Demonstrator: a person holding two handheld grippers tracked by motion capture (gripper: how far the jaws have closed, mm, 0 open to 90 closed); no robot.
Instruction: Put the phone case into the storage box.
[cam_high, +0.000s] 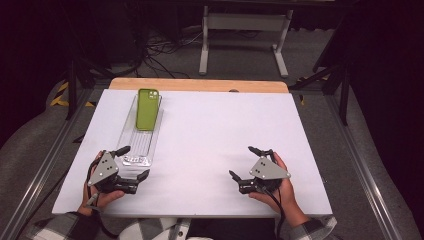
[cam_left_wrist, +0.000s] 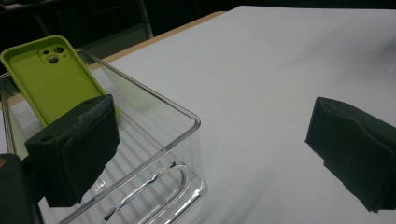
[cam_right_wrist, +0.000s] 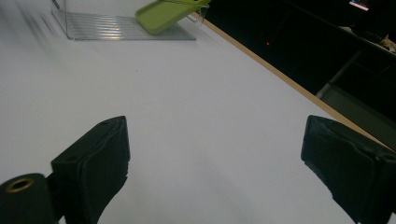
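A lime green phone case (cam_high: 148, 108) (cam_left_wrist: 55, 78) (cam_right_wrist: 169, 12) leans in the far end of a clear plastic tray (cam_high: 136, 147) (cam_left_wrist: 161, 175) (cam_right_wrist: 107, 25) at the table's left. My left gripper (cam_high: 136, 161) (cam_left_wrist: 212, 149) rests open at the tray's near end, one jaw beside the tray's near wall, nothing held. On the white table near the front right, my right gripper (cam_high: 241, 161) (cam_right_wrist: 215, 161) lies open and empty, jaws wide apart.
The white table top (cam_high: 215, 130) has a wooden strip along its far edge (cam_high: 200, 85). Beyond it a white table frame (cam_high: 240, 35) and cables lie on the dark floor. Metal rails run along both sides.
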